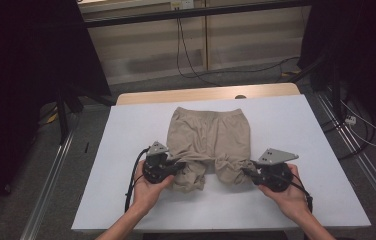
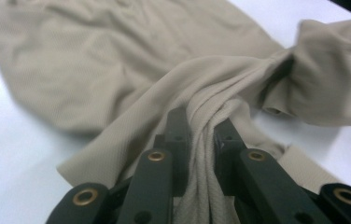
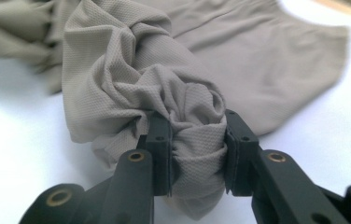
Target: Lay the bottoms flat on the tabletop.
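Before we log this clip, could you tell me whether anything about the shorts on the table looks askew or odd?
Only the beige shorts: their near leg ends are bunched and twisted, one wad clamped in the left gripper, the other in the right gripper. The far waistband lies flat on the white table. No damage is visible.

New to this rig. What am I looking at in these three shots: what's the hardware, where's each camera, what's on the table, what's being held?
There is no robot arm here. A person holds a hand-held two-jaw tool in each hand: the left tool and the right tool.

The high view is from a fixed camera above the person's side of the table, looking forward and down; the forearms come in from the bottom. The other two pictures come from cameras riding on each tool, looking along its black jaws.

On the white table lies a pair of beige shorts, waistband at the far side, legs toward the person.

The left gripper view shows the left tool shut on a bunched strand of the shorts. The right gripper view shows the right tool shut on a wad of the shorts. Each tool grips one leg end.
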The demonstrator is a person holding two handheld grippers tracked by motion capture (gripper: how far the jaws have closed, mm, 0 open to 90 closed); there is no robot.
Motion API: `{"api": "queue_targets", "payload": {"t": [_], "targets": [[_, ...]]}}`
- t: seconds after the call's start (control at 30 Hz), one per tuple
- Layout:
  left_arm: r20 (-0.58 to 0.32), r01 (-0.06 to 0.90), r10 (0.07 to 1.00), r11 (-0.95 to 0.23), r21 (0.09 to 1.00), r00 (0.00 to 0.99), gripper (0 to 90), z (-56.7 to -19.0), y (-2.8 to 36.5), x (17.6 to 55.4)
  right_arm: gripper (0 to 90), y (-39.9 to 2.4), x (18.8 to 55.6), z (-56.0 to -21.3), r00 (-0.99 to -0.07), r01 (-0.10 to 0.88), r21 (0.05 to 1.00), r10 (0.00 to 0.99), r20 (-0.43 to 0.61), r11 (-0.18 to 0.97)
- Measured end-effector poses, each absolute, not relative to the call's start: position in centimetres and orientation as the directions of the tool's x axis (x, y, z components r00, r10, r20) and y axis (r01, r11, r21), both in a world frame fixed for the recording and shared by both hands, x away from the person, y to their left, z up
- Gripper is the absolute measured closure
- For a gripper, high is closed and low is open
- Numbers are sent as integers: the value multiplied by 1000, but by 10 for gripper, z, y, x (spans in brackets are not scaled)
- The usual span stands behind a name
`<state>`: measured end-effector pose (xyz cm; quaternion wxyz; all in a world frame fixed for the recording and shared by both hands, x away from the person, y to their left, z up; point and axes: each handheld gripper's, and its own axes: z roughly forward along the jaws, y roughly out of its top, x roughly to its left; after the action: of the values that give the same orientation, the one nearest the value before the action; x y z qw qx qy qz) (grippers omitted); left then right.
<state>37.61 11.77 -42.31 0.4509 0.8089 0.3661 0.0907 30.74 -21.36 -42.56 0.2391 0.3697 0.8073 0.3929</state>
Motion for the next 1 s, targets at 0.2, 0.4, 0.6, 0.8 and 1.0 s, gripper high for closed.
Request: {"api": "queue_targets", "payload": {"t": [0.2,0.4,0.6,0.8,1.0], "targets": [[-177,520,709,-302,799,683,708,-421,91,406,643,-213,335,-431,-549,389,789,807,-216,475],[-162,523,722,-309,794,673,577,-434,76,430,524,-218,351,-443,-538,452,773,827,-162,445],[-143,485,711,-305,819,689,356,-417,92,415,348,-216,342,-427,-543,427,811,831,-124,401],[-138,440,718,-253,861,682,278,-397,137,385,322,-199,334,-408,-576,376,852,812,-95,366],[-169,500,724,-270,823,669,395,-421,159,375,582,-154,336,-407,-714,346,846,698,-43,405]]}}
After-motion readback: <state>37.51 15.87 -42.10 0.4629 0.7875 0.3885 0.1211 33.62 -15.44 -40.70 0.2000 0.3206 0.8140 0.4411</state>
